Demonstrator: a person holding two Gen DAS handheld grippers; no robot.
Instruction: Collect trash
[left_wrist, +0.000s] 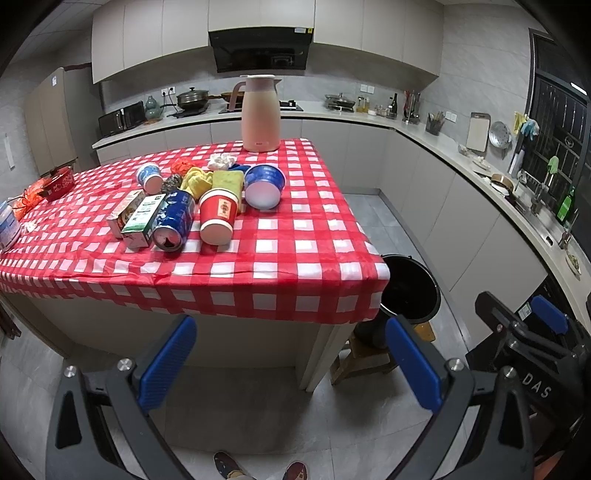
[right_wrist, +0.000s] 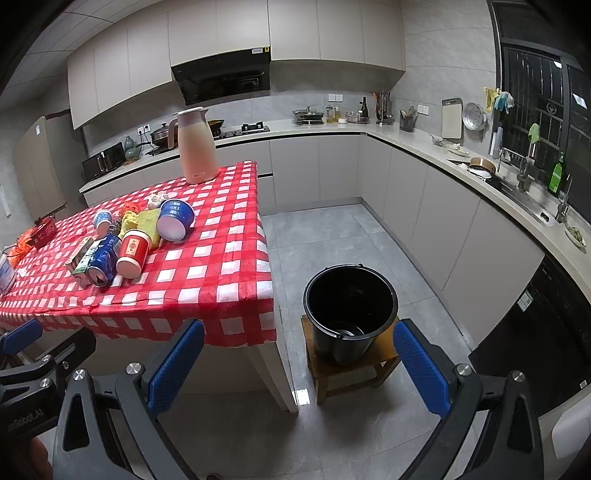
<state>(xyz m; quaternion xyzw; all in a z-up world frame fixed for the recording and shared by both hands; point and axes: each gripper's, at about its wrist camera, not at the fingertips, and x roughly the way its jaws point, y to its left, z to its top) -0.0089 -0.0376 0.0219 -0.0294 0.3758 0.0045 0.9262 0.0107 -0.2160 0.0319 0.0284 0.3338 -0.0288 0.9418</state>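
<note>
Both grippers are hanging low in front of the table (left_wrist: 258, 243), nothing in either one: the left gripper (left_wrist: 291, 360) has its blue pads spread wide apart, and the right gripper (right_wrist: 299, 363) is just as wide, also empty. The trash is all bunched up on the red checked cloth, left of the middle: a red cup (left_wrist: 218, 216) tipped on its side with its base toward the camera, a blue can (left_wrist: 174, 221) lying right beside it on the left, then a green carton (left_wrist: 142, 219) touching the can, with another carton (left_wrist: 123, 212) behind that. A blue bowl (left_wrist: 264, 185) lies tilted to the right of the red cup, a small blue cup (left_wrist: 149, 177) sits further back, and there's a yellow cloth (left_wrist: 199, 181) and a white wad (left_wrist: 221, 160) crumpled in between. A tall pink jug (left_wrist: 259, 112) stands upright at the far edge, well apart from the pile. The black bucket (right_wrist: 351, 310) sits on a little wooden stool (right_wrist: 347, 369) on the floor just beside the table's right corner, something pale at the bottom, can't tell what. In the left view the right gripper (left_wrist: 532, 317) shows at the edge, and there are slippers (left_wrist: 229, 467) at the bottom
</note>
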